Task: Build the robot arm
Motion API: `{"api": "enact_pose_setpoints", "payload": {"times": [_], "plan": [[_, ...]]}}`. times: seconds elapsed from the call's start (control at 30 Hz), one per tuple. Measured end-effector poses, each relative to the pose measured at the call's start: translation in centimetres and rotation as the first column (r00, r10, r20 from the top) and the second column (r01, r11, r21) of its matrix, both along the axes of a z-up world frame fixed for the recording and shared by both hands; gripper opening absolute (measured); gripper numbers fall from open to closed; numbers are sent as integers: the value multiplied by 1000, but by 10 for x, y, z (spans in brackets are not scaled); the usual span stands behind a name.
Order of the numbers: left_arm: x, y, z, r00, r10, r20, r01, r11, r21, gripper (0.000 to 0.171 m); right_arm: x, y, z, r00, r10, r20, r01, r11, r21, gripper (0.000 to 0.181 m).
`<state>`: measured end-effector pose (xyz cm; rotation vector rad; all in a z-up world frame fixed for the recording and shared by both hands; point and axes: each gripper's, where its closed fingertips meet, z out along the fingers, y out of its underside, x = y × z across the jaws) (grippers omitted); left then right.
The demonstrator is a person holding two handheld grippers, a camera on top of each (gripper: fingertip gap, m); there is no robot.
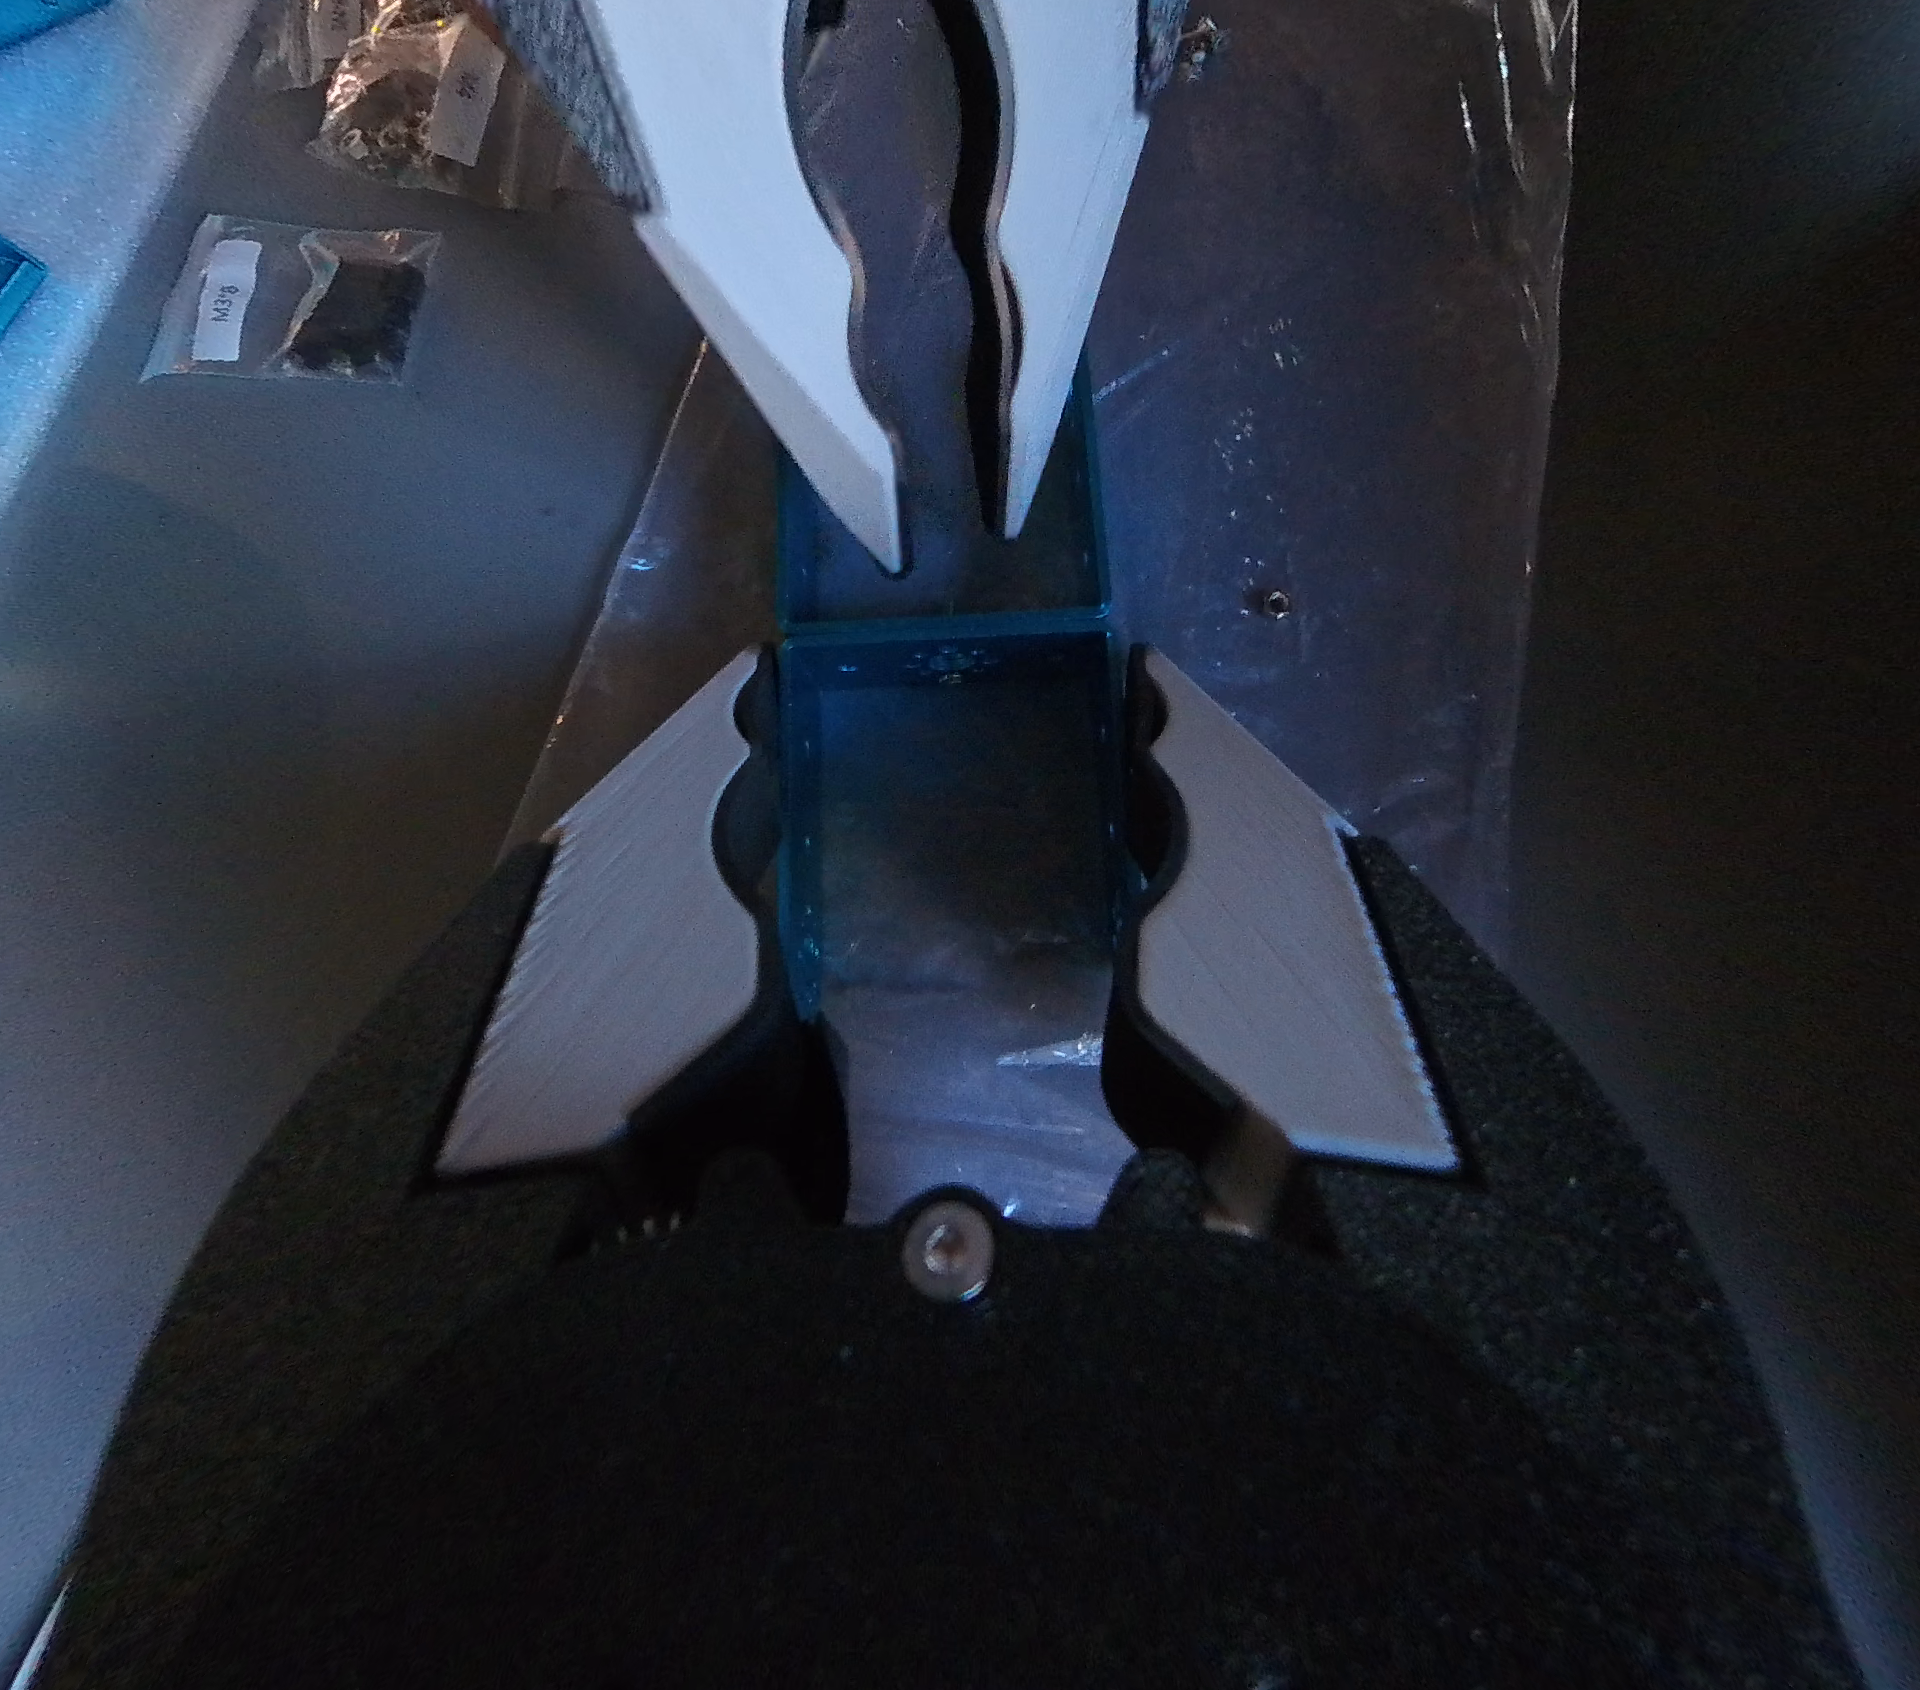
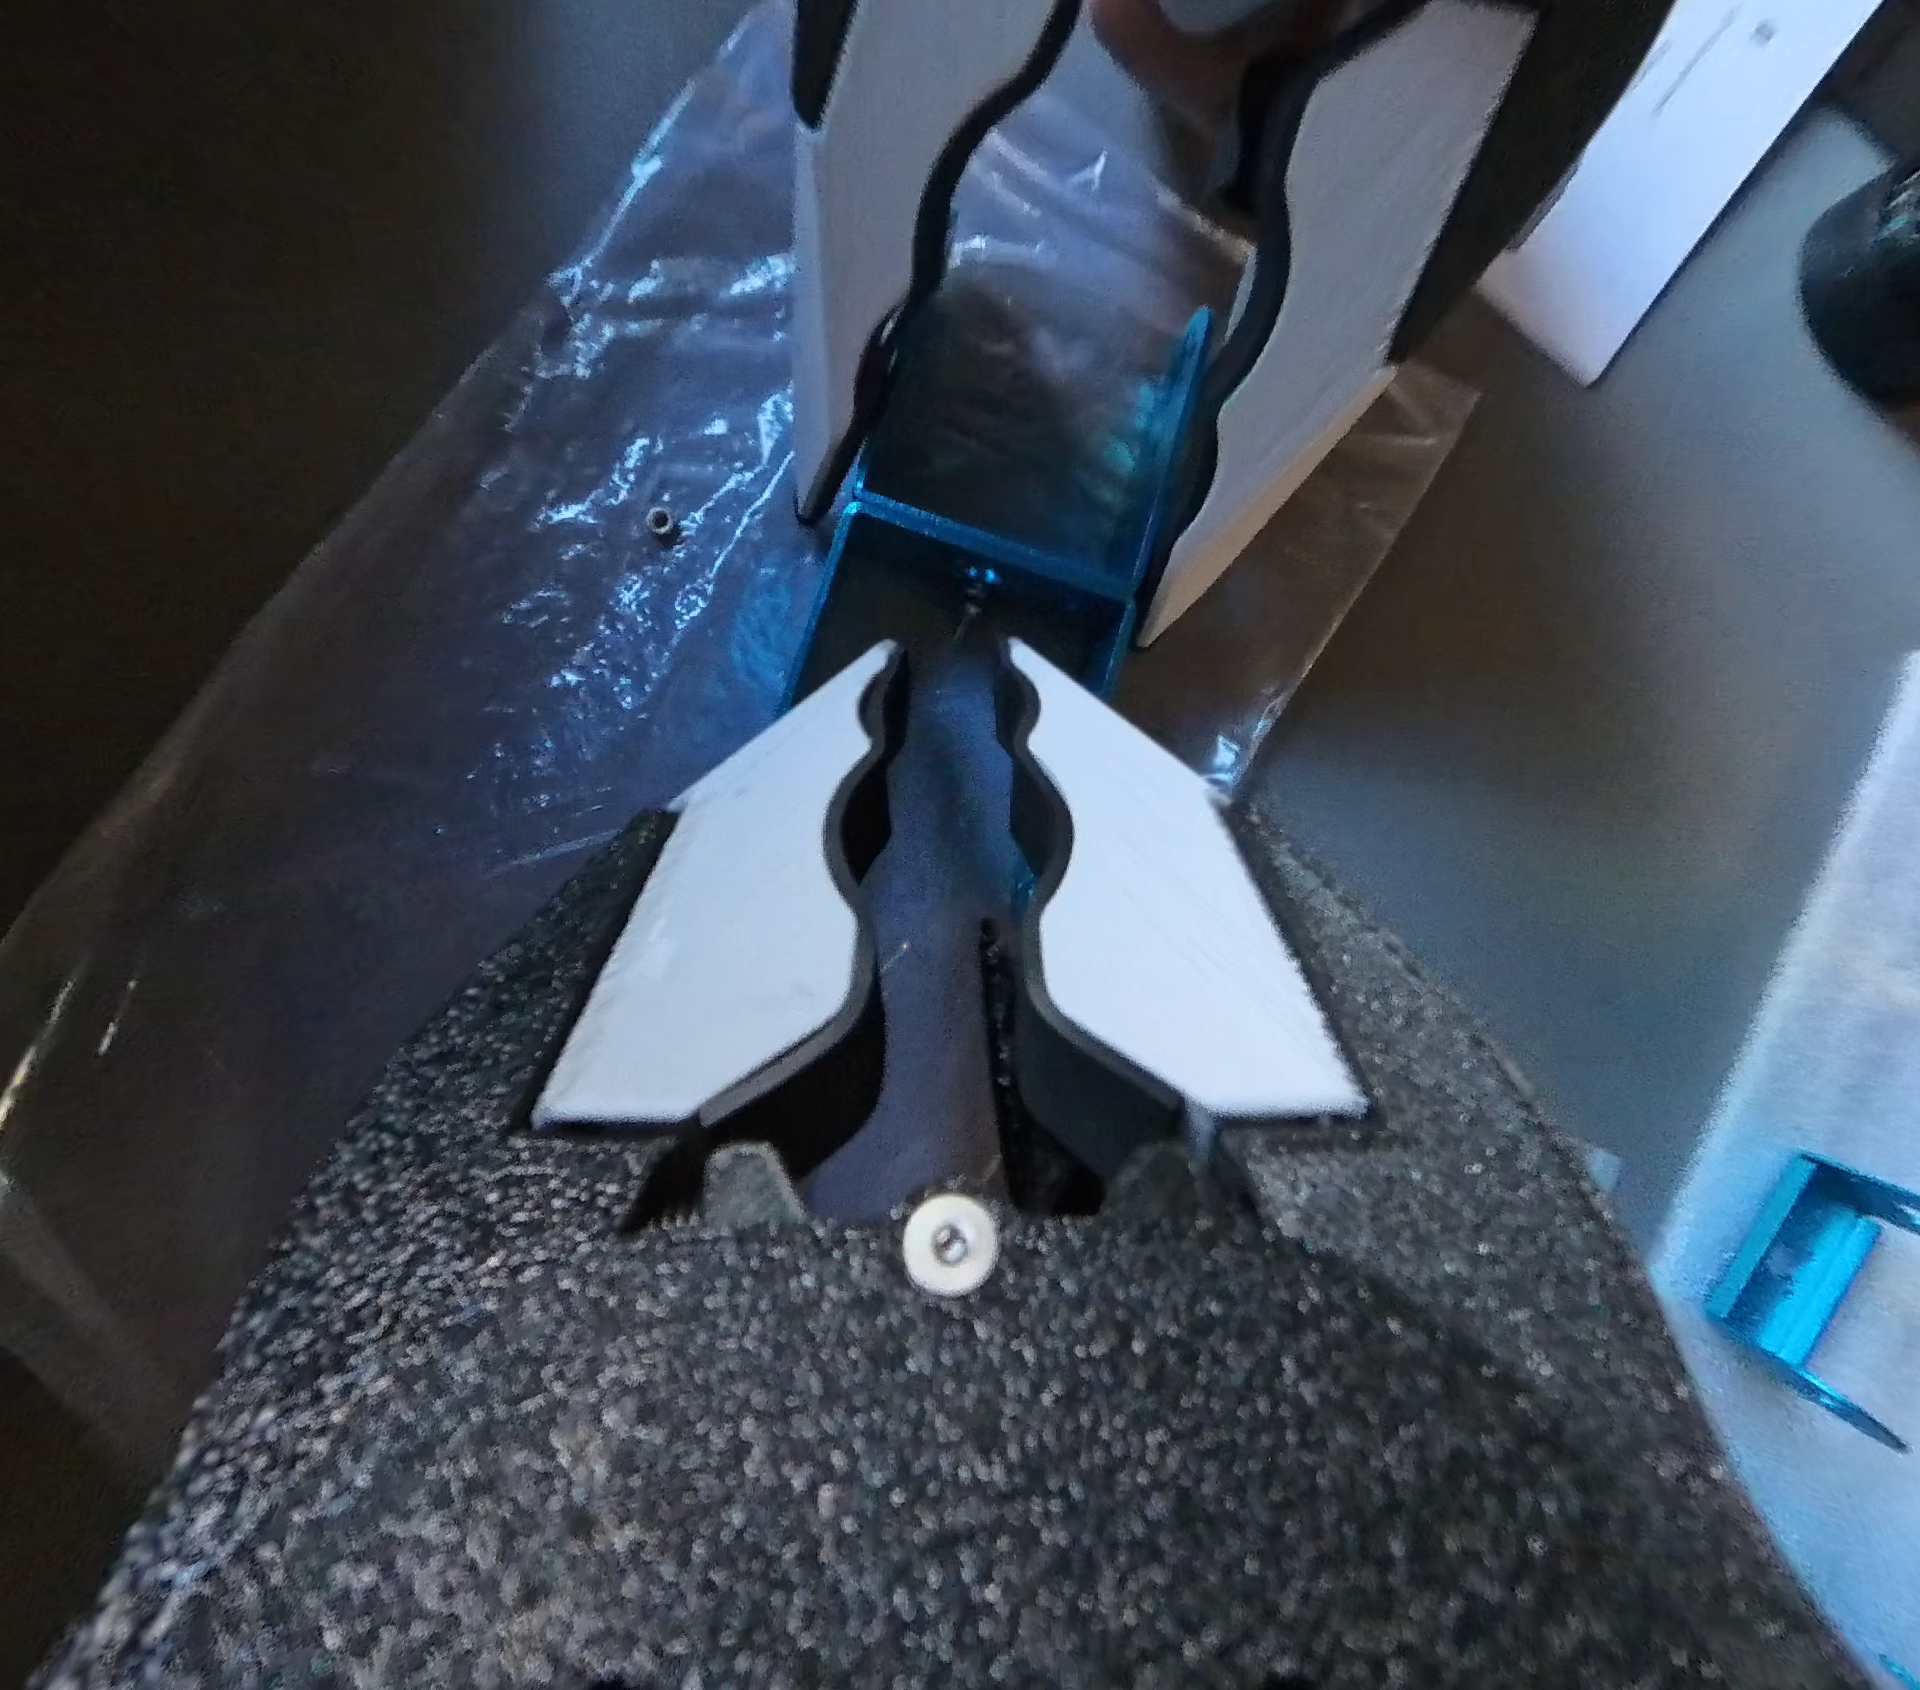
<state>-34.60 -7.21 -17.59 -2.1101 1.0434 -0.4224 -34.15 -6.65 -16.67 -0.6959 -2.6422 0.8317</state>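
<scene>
Clamping the blue bracket (image 1: 795, 861) by both side walls with the left gripper (image 1: 945, 674), over a clear plastic bag (image 1: 1299, 393) on the tabletop (image 1: 260, 705). Hovering the right gripper (image 2: 951, 653), fingers narrowly parted and seemingly empty, just beside the bracket's small screw (image 2: 979, 575).

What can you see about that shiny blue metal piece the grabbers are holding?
The shiny blue metal bracket looks like anodised metal, bent into an open channel with two upright side walls and a cross wall that has a small screw in its middle. It sits over a crinkly clear plastic bag on the grey table. The left gripper clamps its side walls from outside. The right gripper points its nearly closed tips at the screw end.
</scene>
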Motion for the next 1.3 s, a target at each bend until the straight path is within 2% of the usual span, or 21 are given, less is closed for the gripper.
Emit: {"api": "enact_pose_setpoints", "payload": {"times": [0.2, 0.3, 0.53, 0.6, 0.67, 0.73, 0.8, 0.9, 0.93, 0.97, 1.0, 1.07, 1.17, 1.2, 1.27, 1.3], "plan": [[0, 0, 0, 1000, 0, -3, 0, 1000, 1, 67, -8, -5, -10, 993, -55, 102, 59, 998, -35, 14], [0, -1, 0, 1000, -3, -5, 3, 1000, 2, 67, -12, -6, -11, 992, -75, 100, 78, 997, -26, 2], [0, -1, -1, 1000, -2, -4, 2, 1000, -2, 67, -8, -2, -12, 995, -79, 58, 75, 995, 69, 0], [0, -1, -1, 1000, -2, -15, 2, 1000, 5, 67, -5, 2, -5, 992, -111, 61, 110, 994, 16, 0], [-1, 1, 1, 1000, 13, -27, -12, 999, 38, 68, -4, 3, 11, 986, -160, 52, 165, 981, -106, 0], [-1, 2, 12, 1000, 31, -6, -30, 995, 90, 69, -4, -1, 33, 977, -206, 50, 211, 940, -267, 0], [-2, 3, 30, 998, 54, 28, -57, 987, 147, 68, -4, -8, 57, 967, -247, 57, 246, 859, -449, 0], [-3, 0, 72, 988, 102, 118, -133, 946, 295, 48, -4, -14, 88, 950, -292, 112, 287, 670, -685, 0], [-2, -4, 84, 980, 127, 152, -171, 931, 322, 48, -4, -14, 97, 940, -315, 133, 305, 593, -745, 0], [-4, -10, 89, 976, 160, 149, -202, 921, 333, 49, -4, -13, 99, 926, -345, 156, 333, 545, -770, 0], [-9, -17, 90, 973, 198, 119, -228, 909, 350, 49, -3, -10, 96, 909, -382, 165, 367, 547, -753, 0], [-17, -34, 89, 963, 256, 86, -269, 880, 392, 43, 3, -4, 90, 878, -463, 119, 410, 600, -687, 0], [-24, -52, 84, 940, 319, 119, -340, 867, 364, 35, 5, 7, 71, 827, -562, -13, 481, 719, -502, 0], [-25, -55, 83, 929, 340, 145, -369, 866, 338, 35, 4, 4, 65, 830, -557, -27, 487, 748, -451, 2], [-24, -61, 72, 918, 357, 173, -390, 889, 238, 35, 3, -11, 47, 852, -521, 48, 504, 793, -343, 20], [-27, -58, 71, 904, 389, 180, -423, 875, 237, 35, 1, -11, 39, 852, -518, 69, 518, 818, -251, 28]]}}
